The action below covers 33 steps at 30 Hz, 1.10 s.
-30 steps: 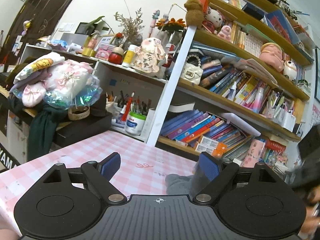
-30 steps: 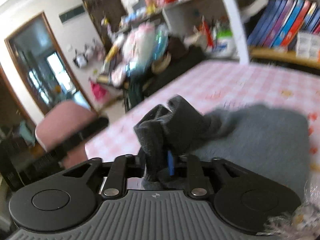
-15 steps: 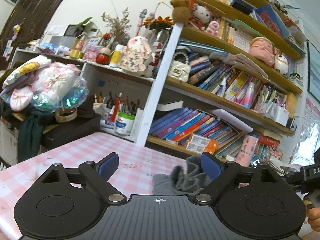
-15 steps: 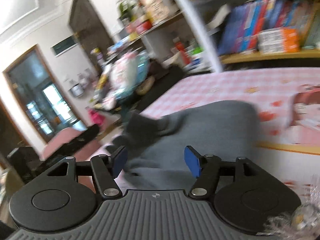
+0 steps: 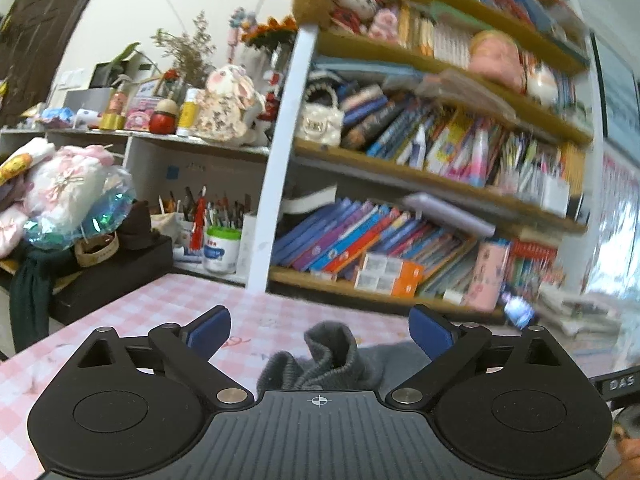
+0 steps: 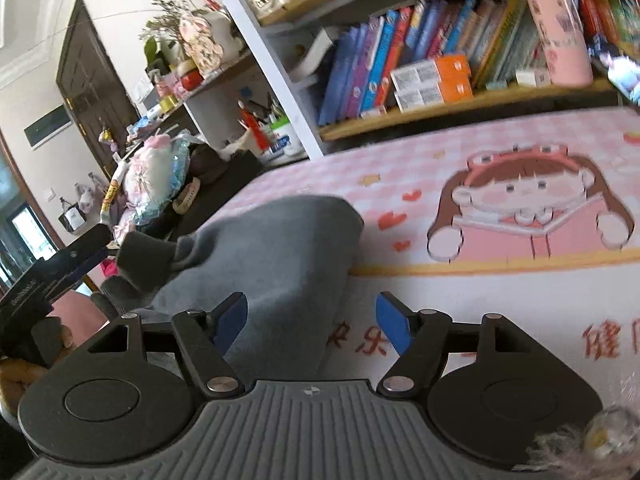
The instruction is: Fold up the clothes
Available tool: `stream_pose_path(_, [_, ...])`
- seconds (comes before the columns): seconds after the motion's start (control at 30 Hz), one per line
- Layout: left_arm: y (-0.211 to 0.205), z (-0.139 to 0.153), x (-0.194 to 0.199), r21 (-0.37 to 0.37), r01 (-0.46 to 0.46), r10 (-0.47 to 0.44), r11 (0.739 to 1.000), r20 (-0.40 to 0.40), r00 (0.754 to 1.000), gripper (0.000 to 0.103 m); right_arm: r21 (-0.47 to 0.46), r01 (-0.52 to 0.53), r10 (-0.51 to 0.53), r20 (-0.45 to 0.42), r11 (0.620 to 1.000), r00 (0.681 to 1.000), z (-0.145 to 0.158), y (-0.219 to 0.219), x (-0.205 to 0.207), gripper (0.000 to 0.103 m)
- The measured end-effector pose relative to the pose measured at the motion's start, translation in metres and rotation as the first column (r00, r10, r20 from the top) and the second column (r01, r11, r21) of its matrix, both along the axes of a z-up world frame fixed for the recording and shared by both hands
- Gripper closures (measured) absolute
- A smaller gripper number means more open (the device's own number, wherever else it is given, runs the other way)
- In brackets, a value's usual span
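Bright, even indoor light; strong fisheye bending at the edges; the bookshelf (image 5: 460, 168) smears with motion blur in both views

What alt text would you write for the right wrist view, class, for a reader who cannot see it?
An open right gripper hangs over a grey garment lying on a pink checked tablecloth with a cartoon girl printed on it. The garment's ribbed cuff sticks out at left, and crowded bookshelves stand behind.

White letters "DAS" show on a black bar (image 5: 619, 383) at the left wrist view's right edge, and blurred red Chinese characters, perhaps "快乐", stand on the pink checked tablecloth (image 6: 360, 340) near its front edge.
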<state>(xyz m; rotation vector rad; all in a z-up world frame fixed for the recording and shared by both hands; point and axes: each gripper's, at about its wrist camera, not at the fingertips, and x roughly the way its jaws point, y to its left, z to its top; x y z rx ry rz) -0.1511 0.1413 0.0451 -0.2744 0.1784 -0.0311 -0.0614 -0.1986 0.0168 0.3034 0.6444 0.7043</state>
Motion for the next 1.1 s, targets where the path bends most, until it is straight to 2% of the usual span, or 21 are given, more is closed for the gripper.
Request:
stream_pose_path(0.17, [-0.003, -0.007, 0.017, -0.002, 0.003, -0.003, 1.000, -0.072, 0.997, 0.007, 0.004, -0.012, 0.012, -0.035, 1.000, 0.999, -0.010, 0.004, 0.003, 0.032])
stream_pose_path(0.23, [-0.005, -0.010, 0.024, -0.002, 0.004, -0.004, 1.000, -0.100, 0.995, 0.015, 0.005, -0.014, 0.014, -0.039, 1.000, 0.999, -0.011, 0.005, 0.003, 0.032])
stream_pose_path(0.27, [-0.005, -0.011, 0.027, -0.003, 0.004, -0.005, 1.000, -0.115, 0.993, 0.024, 0.006, -0.015, 0.015, -0.040, 1.000, 0.999, -0.011, 0.005, 0.003, 0.032])
stream_pose_path(0.3, [-0.006, -0.013, 0.031, -0.003, 0.005, -0.005, 1.000, -0.129, 0.992, 0.039, 0.007, -0.015, 0.016, -0.042, 1.000, 0.999, -0.011, 0.005, 0.003, 0.031])
stream_pose_path(0.33, [-0.007, -0.014, 0.034, -0.003, 0.006, -0.006, 1.000, -0.143, 0.990, 0.048, 0.009, -0.017, 0.017, -0.045, 1.000, 0.999, -0.011, 0.005, 0.003, 0.031])
stream_pose_path(0.37, [-0.007, -0.016, 0.038, -0.004, 0.006, -0.007, 1.000, -0.157, 0.988, 0.065, 0.010, -0.019, 0.019, -0.047, 1.000, 0.999, -0.012, 0.005, 0.003, 0.031])
stream_pose_path(0.4, [-0.007, -0.017, 0.039, -0.012, 0.009, -0.011, 1.000, -0.164, 0.986, 0.076, 0.010, -0.020, 0.020, -0.049, 1.000, 0.999, -0.012, 0.005, 0.004, 0.031])
stream_pose_path(0.43, [-0.006, -0.016, 0.038, -0.029, 0.015, -0.020, 0.999, -0.157, 0.987, 0.080, 0.008, -0.020, 0.021, -0.049, 1.000, 0.999, -0.012, 0.006, 0.004, 0.031])
stream_pose_path(0.5, [-0.004, -0.009, 0.026, -0.046, 0.037, -0.041, 0.998, -0.092, 0.995, 0.086, 0.005, -0.022, 0.022, -0.049, 1.000, 0.999, -0.013, 0.006, 0.004, 0.031])
stream_pose_path(0.6, [-0.001, 0.004, 0.006, -0.070, 0.070, -0.069, 0.995, 0.022, 0.997, 0.086, 0.005, -0.024, 0.025, -0.049, 1.000, 0.999, -0.012, 0.007, 0.004, 0.029])
stream_pose_path(0.67, [0.006, 0.007, 0.001, -0.110, 0.065, -0.061, 0.992, 0.040, 0.997, 0.086, 0.007, -0.030, 0.030, -0.047, 1.000, 0.998, -0.011, 0.007, 0.003, 0.028])
stream_pose_path(0.73, [0.016, -0.001, 0.005, -0.141, 0.024, -0.027, 0.990, -0.020, 0.999, 0.085, 0.006, -0.038, 0.038, -0.044, 0.999, 0.998, -0.010, 0.009, 0.002, 0.028])
stream_pose_path(0.83, [0.028, -0.030, 0.016, -0.163, -0.040, 0.012, 0.986, -0.169, 0.985, 0.078, -0.001, -0.043, 0.043, -0.049, 0.999, 0.998, -0.011, 0.011, 0.002, 0.028])
stream_pose_path(0.87, [0.030, -0.037, 0.017, -0.171, -0.055, 0.022, 0.984, -0.188, 0.982, 0.074, -0.001, -0.044, 0.044, -0.052, 0.999, 0.998, -0.012, 0.012, 0.003, 0.028])
stream_pose_path(0.93, [0.033, -0.039, 0.013, -0.174, -0.083, 0.051, 0.981, -0.184, 0.982, 0.057, 0.001, -0.045, 0.045, -0.057, 0.999, 0.997, -0.013, 0.012, 0.004, 0.027])
stream_pose_path(1.0, [0.035, -0.035, 0.008, -0.159, -0.104, 0.076, 0.982, -0.172, 0.982, 0.032, -0.003, -0.041, 0.040, -0.059, 0.999, 0.997, -0.013, 0.011, 0.004, 0.027])
stream_pose_path(1.03, [0.037, -0.033, 0.004, -0.164, -0.103, 0.077, 0.981, -0.155, 0.985, 0.028, -0.002, -0.039, 0.039, -0.060, 0.999, 0.997, -0.013, 0.011, 0.005, 0.027])
stream_pose_path(1.1, [0.042, -0.030, -0.003, -0.190, -0.080, 0.057, 0.978, -0.126, 0.990, 0.011, 0.009, -0.034, 0.035, -0.070, 0.999, 0.997, -0.013, 0.009, 0.006, 0.027])
